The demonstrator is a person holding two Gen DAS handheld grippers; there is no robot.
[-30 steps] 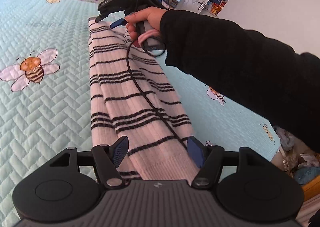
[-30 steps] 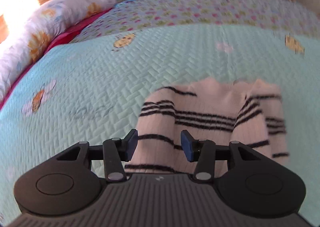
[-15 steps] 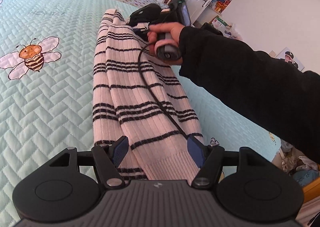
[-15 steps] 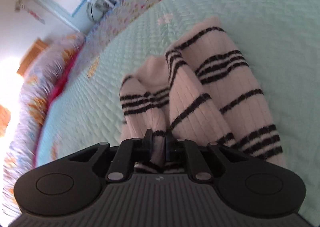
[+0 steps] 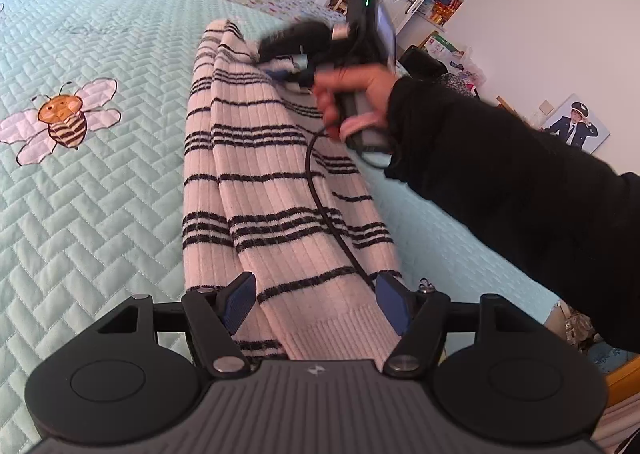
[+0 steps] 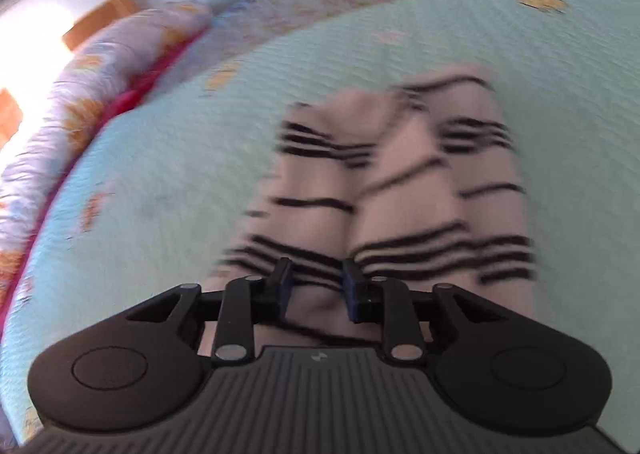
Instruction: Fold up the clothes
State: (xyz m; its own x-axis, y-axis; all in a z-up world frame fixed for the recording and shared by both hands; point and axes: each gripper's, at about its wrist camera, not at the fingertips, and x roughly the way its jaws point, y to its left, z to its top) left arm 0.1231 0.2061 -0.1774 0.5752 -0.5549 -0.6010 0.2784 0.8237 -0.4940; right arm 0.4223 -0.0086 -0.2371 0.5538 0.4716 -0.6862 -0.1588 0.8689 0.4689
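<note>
One striped sweater [image 5: 280, 190], two grippers, left gripper [image 5: 316, 300], right gripper [image 6: 316, 286], one bedspread [image 5: 100, 182]

a mint quilted bedspread [image 5: 100, 190] with bee prints carries a striped pink sweater [image 5: 272, 182] folded lengthwise.

Ribbed knit sweater [image 5: 280, 182] lies on a matt quilted cloth bedspread [image 5: 100, 182].

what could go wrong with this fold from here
1. The right gripper is opening over the far end of the sweater, with cloth between its fingers; the knit may snag as it leaves.
2. Its cable trails across the sweater and could drag the fold askew.
3. The left gripper stands open, pinning nothing.
</note>
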